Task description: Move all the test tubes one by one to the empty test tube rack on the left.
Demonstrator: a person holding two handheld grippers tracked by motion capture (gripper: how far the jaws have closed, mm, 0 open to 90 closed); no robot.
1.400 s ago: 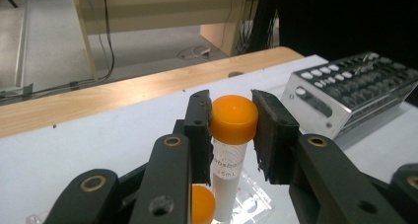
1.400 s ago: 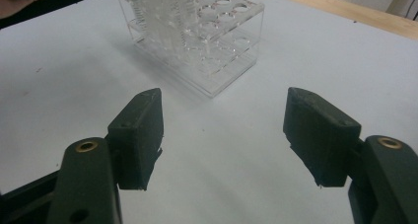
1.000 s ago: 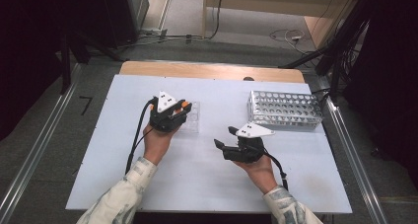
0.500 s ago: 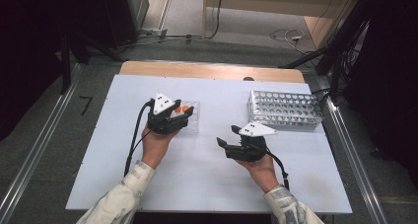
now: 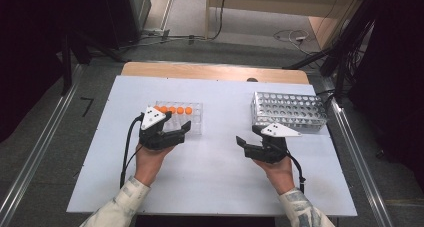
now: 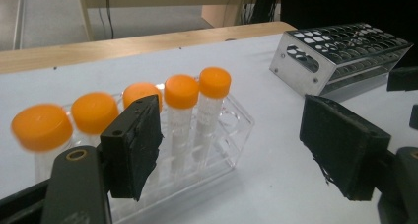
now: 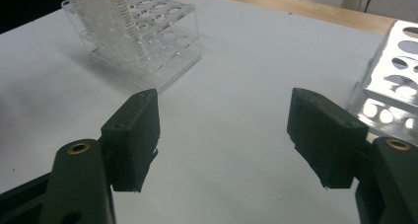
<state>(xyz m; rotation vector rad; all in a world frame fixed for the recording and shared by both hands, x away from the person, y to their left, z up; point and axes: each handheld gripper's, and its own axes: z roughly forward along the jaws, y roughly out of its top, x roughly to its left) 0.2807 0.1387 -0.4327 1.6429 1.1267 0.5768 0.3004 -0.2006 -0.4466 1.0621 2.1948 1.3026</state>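
Left hand-held gripper (image 5: 181, 133) sits just beside the near edge of the clear rack (image 5: 195, 121), jaws apart and having just been opening, nothing between them. In the left gripper view the row of orange-capped tubes (image 6: 181, 116) stands upright in that rack, their long axes vertical; the tubes lie ahead and to the left of the gap between the jaws, the nearest partly behind the left pad (image 6: 134, 145). A grasp would likely need the jaws swung toward the row and brought level with a cap.

Right hand-held gripper (image 5: 246, 143) rests over bare table (image 5: 215, 177), jaws also apart, empty, and just opened a little further. The metal rack (image 5: 290, 112) lies just beyond it, toward the far right; the clear rack is well apart across the table.

The left hand is clearly the nearer to the tubes. Open table lies between the two racks, so there is room to carry a tube across. The wooden back edge (image 5: 215, 72) is well clear of both racks.
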